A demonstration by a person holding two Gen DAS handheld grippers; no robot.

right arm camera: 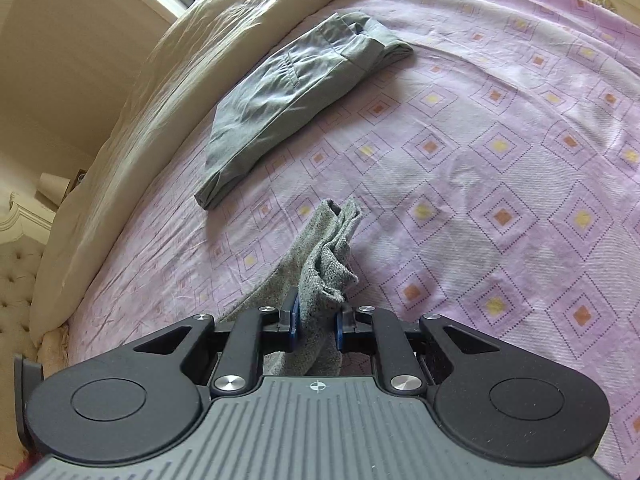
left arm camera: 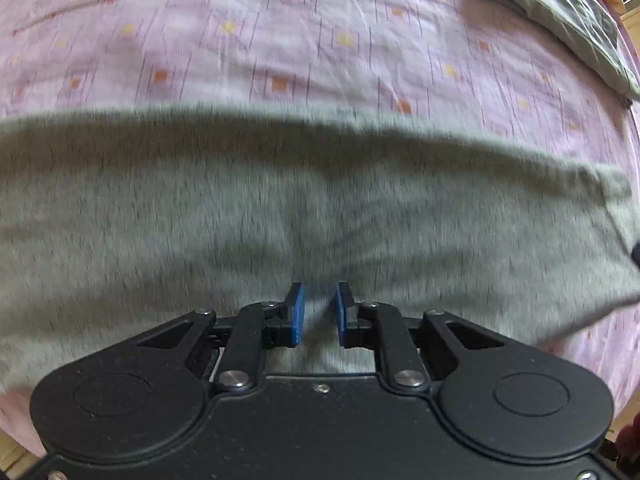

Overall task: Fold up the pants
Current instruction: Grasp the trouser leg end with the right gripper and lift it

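Observation:
The grey knit pants spread wide across the lower half of the left wrist view, blurred by motion, over the purple bed sheet. My left gripper has its blue pads closed on a fold of the grey fabric. In the right wrist view my right gripper is shut on a bunched end of the same pants, which sticks up past the pads and hangs above the sheet.
A folded grey-green pair of trousers lies by the cream pillow at the bed's edge; it also shows at the top right of the left wrist view. A tufted headboard is at far left.

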